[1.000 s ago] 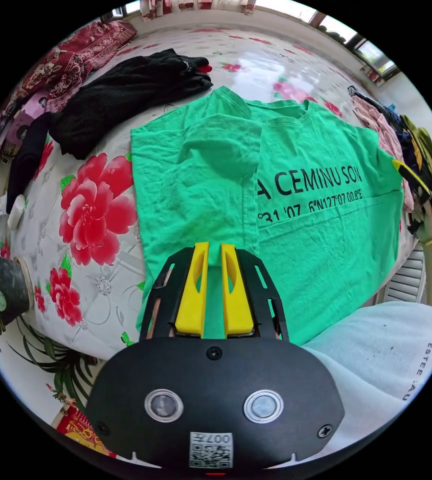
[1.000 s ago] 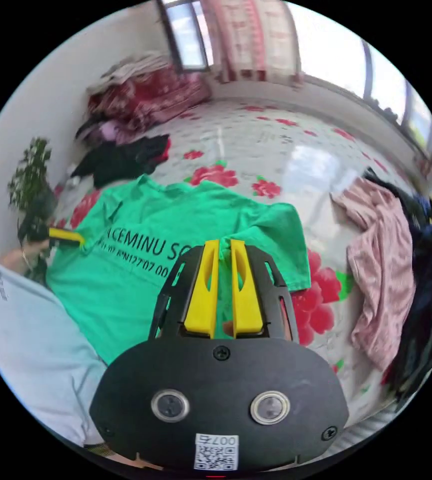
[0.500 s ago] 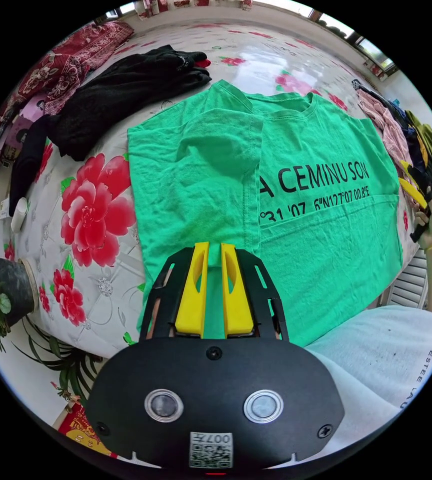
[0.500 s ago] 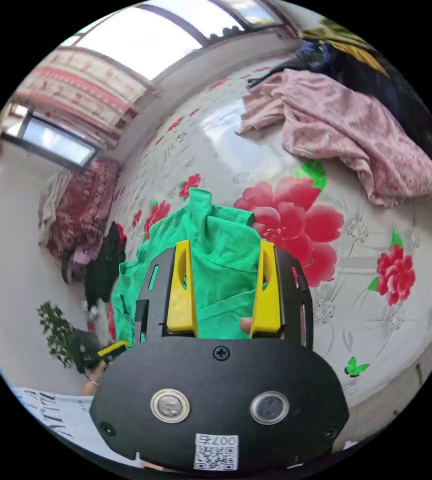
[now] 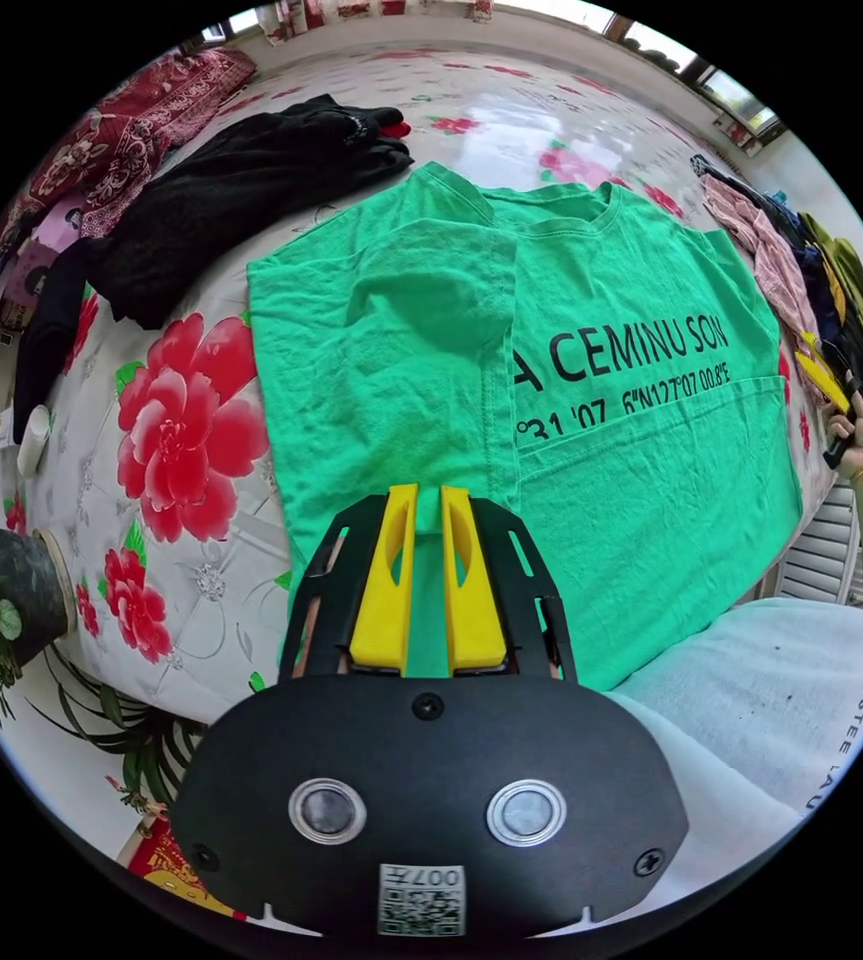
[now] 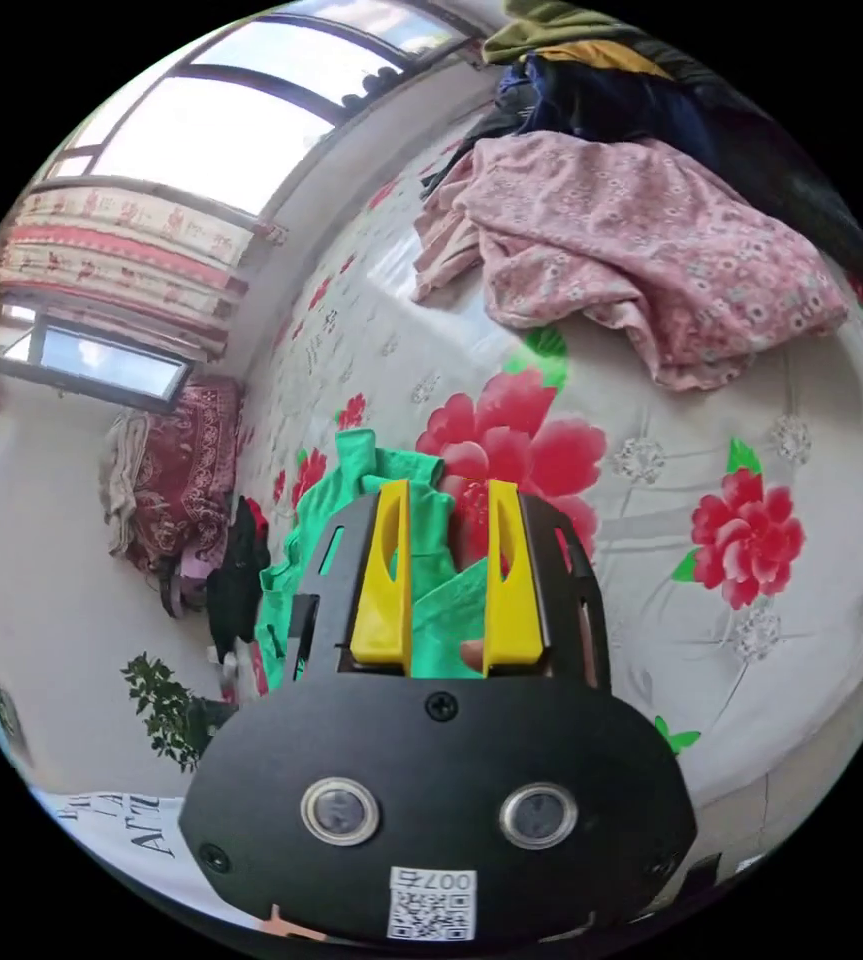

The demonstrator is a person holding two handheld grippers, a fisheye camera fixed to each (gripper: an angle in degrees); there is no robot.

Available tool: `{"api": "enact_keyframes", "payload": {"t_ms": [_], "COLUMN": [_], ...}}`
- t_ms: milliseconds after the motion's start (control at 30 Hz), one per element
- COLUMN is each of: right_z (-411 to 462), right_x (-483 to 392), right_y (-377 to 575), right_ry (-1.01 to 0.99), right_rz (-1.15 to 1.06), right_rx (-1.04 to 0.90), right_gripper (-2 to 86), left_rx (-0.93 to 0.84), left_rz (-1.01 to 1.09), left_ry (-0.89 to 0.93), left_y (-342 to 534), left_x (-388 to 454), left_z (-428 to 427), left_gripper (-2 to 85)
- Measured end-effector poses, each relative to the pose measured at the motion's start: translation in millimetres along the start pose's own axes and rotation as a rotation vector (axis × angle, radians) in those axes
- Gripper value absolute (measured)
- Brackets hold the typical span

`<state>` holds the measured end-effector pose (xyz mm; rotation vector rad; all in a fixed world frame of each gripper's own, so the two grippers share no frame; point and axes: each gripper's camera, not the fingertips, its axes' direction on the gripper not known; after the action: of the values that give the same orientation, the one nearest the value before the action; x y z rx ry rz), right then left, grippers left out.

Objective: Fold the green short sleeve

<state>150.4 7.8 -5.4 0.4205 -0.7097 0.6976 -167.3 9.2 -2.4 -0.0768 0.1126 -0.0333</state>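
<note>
Item 1, green short sleeve (image 5: 591, 400): spread print-up on the flowered bed (image 5: 181, 420), its left side already folded in over the body. Item 2, my left gripper (image 5: 429, 500): jaws close together with green hem cloth between them; whether they truly pinch it I cannot tell, unchanged over the last second. Item 3, my right gripper (image 6: 449, 540): half a second ago wide apart, now narrowed over the shirt's right edge, not yet closed. Judgement: right-side fold is next, grip pending
</note>
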Motion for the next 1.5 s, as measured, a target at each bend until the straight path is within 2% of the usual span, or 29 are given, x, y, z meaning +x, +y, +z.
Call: {"api": "enact_keyframes", "payload": {"t_ms": [167,333,433,500,533,600,667,700,767,800,900,1000,1100,1167,1233,1267,1367,1433,1500], "right_z": [32.2,69.5,50.9,48.2,52.1,77.0,94.2,97.4,88.4,78.2,63.7,71.5,109.6,135.6,148.3,144.1,100.3,67.9,35.8], "right_x": [39.2,3.5,-87.4,-158.1,-168.8,-187.6,-183.4,-179.4,-179.2,-179.8,-172.5,-147.8,-120.4,-112.2,-110.3,-112.5,-112.6,-102.2,-70.5], "right_y": [-1.1,-5.8,23.2,90.5,108.8,180.0,219.4,233.4,234.7,224.0,177.2,119.8,79.5,74.6,74.3,71.7,46.9,24.8,-6.1], "right_ry": [-0.253,-0.381,-0.279,-0.05,0.006,0.17,0.327,0.408,0.439,0.401,0.282,0.176,0.062,0.058,0.143,0.168,0.062,0.032,-0.011], "right_rz": [0.186,0.045,-0.456,-0.907,-0.983,-1.23,-1.352,-1.39,-1.352,-1.269,-1.009,-0.721,-0.503,-0.471,-0.503,-0.546,-0.578,-0.533,-0.399], "right_rx": [-0.07,-0.202,-0.251,-0.36,-0.397,-0.588,-0.659,-0.622,-0.48,-0.388,-0.294,-0.289,-0.432,-0.525,-0.553,-0.525,-0.349,-0.223,-0.105], "right_gripper": [9.9,8.9,8.2,8.0,8.0,8.0,8.0,8.0,7.9,7.8,7.8,8.1,7.5,5.8,3.2,1.9,0.3,0.0,-0.1], "left_rx": [-0.02,-0.024,-0.024,-0.021,-0.018,-0.013,-0.01,-0.006,0.003,0.007,0.013,0.098,0.121,0.115,0.087,0.089,0.091,0.083,0.08], "left_rz": [0.011,0.0,-0.01,-0.016,-0.016,-0.014,-0.012,-0.016,-0.023,-0.031,-0.038,0.005,0.054,0.064,0.046,0.042,0.025,0.01,-0.004], "left_ry": [-0.019,-0.017,-0.016,-0.018,-0.022,-0.03,-0.033,-0.03,-0.023,-0.024,-0.004,0.061,0.076,0.074,0.074,0.075,0.067,0.063,0.067], "left_y": [-1.8,1.2,3.6,5.6,7.2,9.5,12.0,13.8,17.6,20.6,31.0,46.7,52.8,52.8,51.6,52.3,56.8,59.4,59.8], "left_x": [2.6,-1.2,-3.9,-5.0,-5.0,-5.2,-6.4,-8.1,-11.3,-13.8,-17.7,-13.6,-7.6,-7.6,-12.2,-13.6,-22.0,-29.2,-33.7], "left_z": [0.4,0.9,1.4,1.9,2.2,2.7,3.3,3.6,4.0,3.8,-1.7,-22.3,-28.3,-23.7,-17.9,-17.7,-16.8,-12.8,-9.9], "left_gripper": [4.3,4.1,4.1,4.1,4.1,4.1,4.1,4.1,4.2,4.3,4.3,4.1,3.9,3.5,2.7,2.5,1.3,0.7,0.5]}}
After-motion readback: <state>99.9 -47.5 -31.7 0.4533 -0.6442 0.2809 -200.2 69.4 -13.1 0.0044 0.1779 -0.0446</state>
